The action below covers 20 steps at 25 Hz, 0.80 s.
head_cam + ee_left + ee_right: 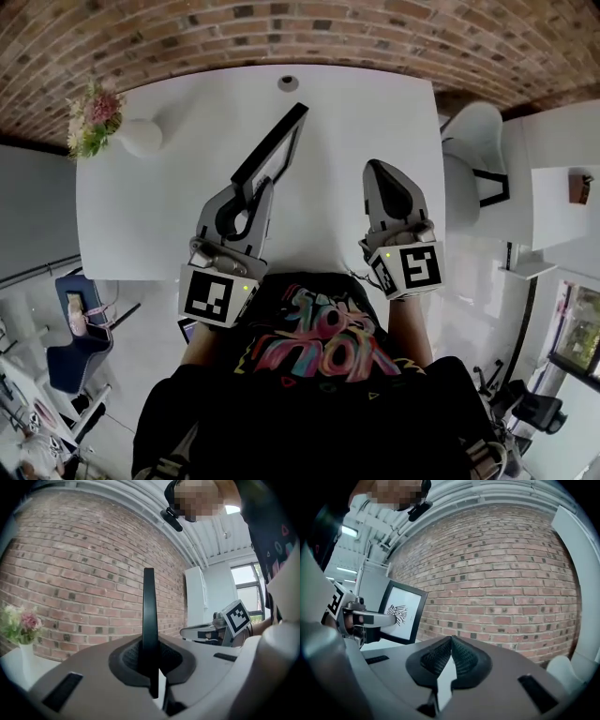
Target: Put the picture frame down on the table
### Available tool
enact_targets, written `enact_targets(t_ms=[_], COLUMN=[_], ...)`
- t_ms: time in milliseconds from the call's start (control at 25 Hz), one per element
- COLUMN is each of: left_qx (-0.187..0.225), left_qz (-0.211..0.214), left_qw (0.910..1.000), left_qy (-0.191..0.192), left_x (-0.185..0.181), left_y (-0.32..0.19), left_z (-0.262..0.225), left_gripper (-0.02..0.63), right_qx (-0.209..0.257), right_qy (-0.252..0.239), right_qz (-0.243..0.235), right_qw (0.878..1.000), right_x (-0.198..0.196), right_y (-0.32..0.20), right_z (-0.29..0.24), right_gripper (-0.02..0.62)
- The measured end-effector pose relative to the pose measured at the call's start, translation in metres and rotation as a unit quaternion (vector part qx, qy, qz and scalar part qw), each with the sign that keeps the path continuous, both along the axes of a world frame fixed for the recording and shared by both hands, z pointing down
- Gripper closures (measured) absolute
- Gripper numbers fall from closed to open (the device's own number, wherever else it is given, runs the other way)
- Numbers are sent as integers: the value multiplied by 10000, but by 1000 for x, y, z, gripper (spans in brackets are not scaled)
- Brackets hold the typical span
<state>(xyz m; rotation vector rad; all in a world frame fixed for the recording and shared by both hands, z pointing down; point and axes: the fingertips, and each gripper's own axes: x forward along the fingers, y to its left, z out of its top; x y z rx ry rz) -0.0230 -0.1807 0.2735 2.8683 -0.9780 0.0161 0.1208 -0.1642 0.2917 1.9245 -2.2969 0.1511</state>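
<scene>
Head view shows my left claw (260, 185) squeezing the picture frame (273, 148), which sticks out ahead over the bench (141, 216), edge up; my right claw (378, 172) is closed on nothing.

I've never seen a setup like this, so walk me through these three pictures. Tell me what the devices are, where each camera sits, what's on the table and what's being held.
There is no robot here. A person holds a hand tool with a two-jaw claw in each hand. The head view comes from a camera on the person's head, looking down on a white table. The left gripper view and right gripper view come from cameras riding on each tool, looking along its jaws.

The left claw is shut on the edge of a black picture frame and holds it upright. The right gripper view shows the drawing in the frame. The right claw is shut and empty.

A vase of flowers stands at the table's far left corner.
</scene>
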Motion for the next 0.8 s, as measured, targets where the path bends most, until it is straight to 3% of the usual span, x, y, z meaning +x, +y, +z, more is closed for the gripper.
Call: enact_targets(t_ms=[120,280,440,680,800], left_qx=[5,-260,-528,-858,-1030], left_qz=[283,591,755,964,1086], left_qw=[9996,9978,9956,9915,9884], left_qy=[0,-129,-184,-158,-240], left_x=[12,25,30,46,57], left_y=[0,-2,-5,-12,-11], left_z=[5,22,36,64,80], left_gripper=[577,577,577,577,577], right_qx=[17,-514,-336,-758,-686], right_qy=[10,67,-21,13,-71], right_qz=[109,231,218,210,254], right_qw=[9999,9984,9992,9969,9973], right_x=[8,23,21,29,33], right_y=[3,7,-2,5,5], right_z=[2,25,22,47,50], right_gripper=[574,574,573,573,574])
